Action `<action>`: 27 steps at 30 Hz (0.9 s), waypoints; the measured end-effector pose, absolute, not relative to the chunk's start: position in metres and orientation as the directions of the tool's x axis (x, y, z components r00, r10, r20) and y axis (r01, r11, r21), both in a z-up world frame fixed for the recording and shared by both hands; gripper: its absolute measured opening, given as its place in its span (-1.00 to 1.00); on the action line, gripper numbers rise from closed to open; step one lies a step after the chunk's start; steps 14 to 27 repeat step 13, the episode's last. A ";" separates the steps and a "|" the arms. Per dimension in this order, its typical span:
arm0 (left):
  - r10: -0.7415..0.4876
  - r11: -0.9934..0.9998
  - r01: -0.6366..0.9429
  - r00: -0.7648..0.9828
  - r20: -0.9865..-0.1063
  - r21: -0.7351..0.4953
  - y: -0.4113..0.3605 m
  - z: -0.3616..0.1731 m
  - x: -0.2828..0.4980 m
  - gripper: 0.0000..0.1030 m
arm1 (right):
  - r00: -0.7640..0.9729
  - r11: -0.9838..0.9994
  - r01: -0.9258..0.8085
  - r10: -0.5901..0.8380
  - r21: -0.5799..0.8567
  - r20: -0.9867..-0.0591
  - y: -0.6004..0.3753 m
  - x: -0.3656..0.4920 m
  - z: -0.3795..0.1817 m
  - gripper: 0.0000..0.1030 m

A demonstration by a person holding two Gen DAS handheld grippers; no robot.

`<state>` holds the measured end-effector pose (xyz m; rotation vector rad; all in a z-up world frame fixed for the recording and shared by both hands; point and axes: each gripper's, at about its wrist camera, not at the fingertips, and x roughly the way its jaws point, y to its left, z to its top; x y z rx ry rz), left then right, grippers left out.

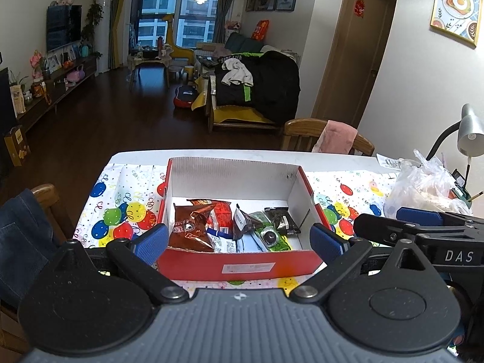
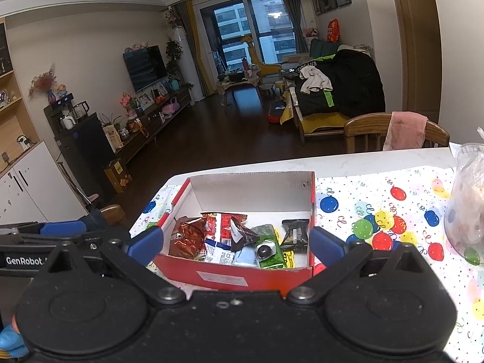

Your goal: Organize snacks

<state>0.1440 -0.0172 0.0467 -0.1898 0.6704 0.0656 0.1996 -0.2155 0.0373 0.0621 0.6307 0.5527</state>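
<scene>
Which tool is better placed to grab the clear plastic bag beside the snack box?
Right, probably. The plastic bag lies right of the red box, on the right tool's side; the left tool faces the box.

A box stands on a patterned cloth that covers the table, near the table's left end. Snack packets lie inside the box, crowded toward its near wall; its far half is bare. To the right of the box, well apart, sits a plastic bag, with a lamp behind it. Beyond the table's far edge stands a chair with a towel draped over its back.
</scene>
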 end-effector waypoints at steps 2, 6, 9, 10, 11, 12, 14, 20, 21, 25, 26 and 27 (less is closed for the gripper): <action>-0.001 0.981 -0.121 0.782 -0.624 -0.154 -0.017 0.046 0.143 0.95 | 0.669 0.854 -0.471 0.508 0.220 -0.543 -0.216 0.200 0.037 1.00; -0.006 0.981 -0.118 0.781 -0.625 -0.157 -0.016 0.046 0.142 0.95 | 0.672 0.857 -0.465 0.504 0.221 -0.543 -0.215 0.196 0.038 1.00; -0.013 0.980 -0.115 0.778 -0.628 -0.164 -0.015 0.046 0.139 0.95 | 0.675 0.861 -0.457 0.498 0.221 -0.545 -0.214 0.190 0.037 1.00; -0.020 0.979 -0.111 0.777 -0.629 -0.168 -0.014 0.045 0.138 0.95 | 0.676 0.863 -0.454 0.495 0.220 -0.546 -0.214 0.188 0.037 1.00; -0.025 0.979 -0.108 0.777 -0.629 -0.171 -0.014 0.045 0.136 0.95 | 0.677 0.865 -0.451 0.492 0.219 -0.547 -0.214 0.186 0.037 1.00; -0.028 0.979 -0.105 0.776 -0.630 -0.172 -0.014 0.044 0.134 0.95 | 0.677 0.866 -0.449 0.490 0.219 -0.549 -0.214 0.183 0.036 1.00; -0.035 0.980 -0.099 0.775 -0.631 -0.175 -0.014 0.044 0.131 0.95 | 0.678 0.868 -0.446 0.488 0.219 -0.550 -0.214 0.180 0.036 1.00; -0.035 0.980 -0.099 0.775 -0.631 -0.175 -0.014 0.044 0.131 0.95 | 0.678 0.868 -0.446 0.488 0.219 -0.550 -0.214 0.180 0.036 1.00; -0.035 0.980 -0.099 0.775 -0.631 -0.175 -0.014 0.044 0.131 0.95 | 0.678 0.868 -0.446 0.488 0.219 -0.550 -0.214 0.180 0.036 1.00; -0.035 0.980 -0.099 0.775 -0.631 -0.175 -0.014 0.044 0.131 0.95 | 0.678 0.868 -0.446 0.488 0.219 -0.550 -0.214 0.180 0.036 1.00; -0.035 0.980 -0.099 0.775 -0.631 -0.175 -0.014 0.044 0.131 0.95 | 0.678 0.868 -0.446 0.488 0.219 -0.550 -0.214 0.180 0.036 1.00; -0.035 0.980 -0.099 0.775 -0.631 -0.175 -0.014 0.044 0.131 0.95 | 0.678 0.868 -0.446 0.488 0.219 -0.550 -0.214 0.180 0.036 1.00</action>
